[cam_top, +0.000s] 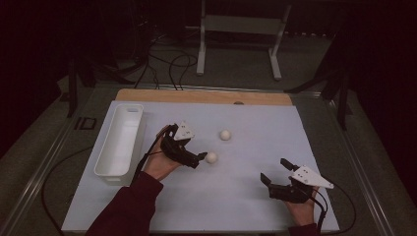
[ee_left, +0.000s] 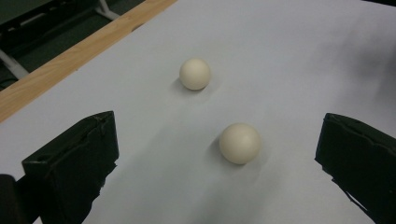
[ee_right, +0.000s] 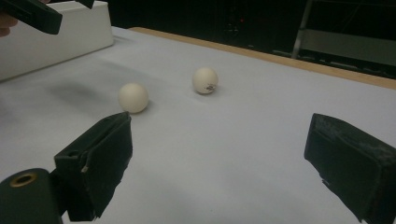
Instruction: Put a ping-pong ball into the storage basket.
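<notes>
1. High view: the left gripper (cam_top: 199, 158) hovers over the white sheet (cam_top: 246, 196) with its jaws apart and nothing between them. The near ball (cam_top: 211, 157) lies just off its tip, the far ball (cam_top: 225, 134) beyond that, and the white bin (cam_top: 105, 157) behind it. The right gripper (cam_top: 275, 172) is spread wide, well apart from both balls.
2. Left gripper view: the near ball (ee_left: 240, 143) sits just ahead, between the open jaws; the far ball (ee_left: 194, 73) lies farther ahead.
3. Right gripper view: the jaws gape, holding nothing; both balls lie ahead, toward the left jaw.
</notes>
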The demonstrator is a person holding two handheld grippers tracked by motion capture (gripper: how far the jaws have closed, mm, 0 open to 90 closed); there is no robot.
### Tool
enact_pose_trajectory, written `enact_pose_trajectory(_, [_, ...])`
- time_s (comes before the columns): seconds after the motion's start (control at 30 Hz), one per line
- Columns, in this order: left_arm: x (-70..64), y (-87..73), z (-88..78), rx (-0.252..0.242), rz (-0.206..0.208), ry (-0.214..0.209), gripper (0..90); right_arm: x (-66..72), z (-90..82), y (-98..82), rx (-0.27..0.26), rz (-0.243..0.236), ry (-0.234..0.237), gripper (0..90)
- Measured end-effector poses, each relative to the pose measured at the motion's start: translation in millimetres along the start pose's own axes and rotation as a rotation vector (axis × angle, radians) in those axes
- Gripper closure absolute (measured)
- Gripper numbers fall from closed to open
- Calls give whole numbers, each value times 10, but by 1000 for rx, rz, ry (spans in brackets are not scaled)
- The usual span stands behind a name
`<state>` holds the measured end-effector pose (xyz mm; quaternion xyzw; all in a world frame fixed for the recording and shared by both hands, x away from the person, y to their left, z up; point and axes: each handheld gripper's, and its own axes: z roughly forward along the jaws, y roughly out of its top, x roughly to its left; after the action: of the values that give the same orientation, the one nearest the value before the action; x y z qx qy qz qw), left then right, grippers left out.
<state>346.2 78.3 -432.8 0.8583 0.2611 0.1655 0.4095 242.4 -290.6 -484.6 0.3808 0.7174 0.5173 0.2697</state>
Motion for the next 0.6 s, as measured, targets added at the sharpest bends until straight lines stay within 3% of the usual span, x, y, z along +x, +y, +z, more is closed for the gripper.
enact_pose_trajectory(0.6, [10,-19,176,44,0,-23,0,0,-7,2,-1,3,-3,76])
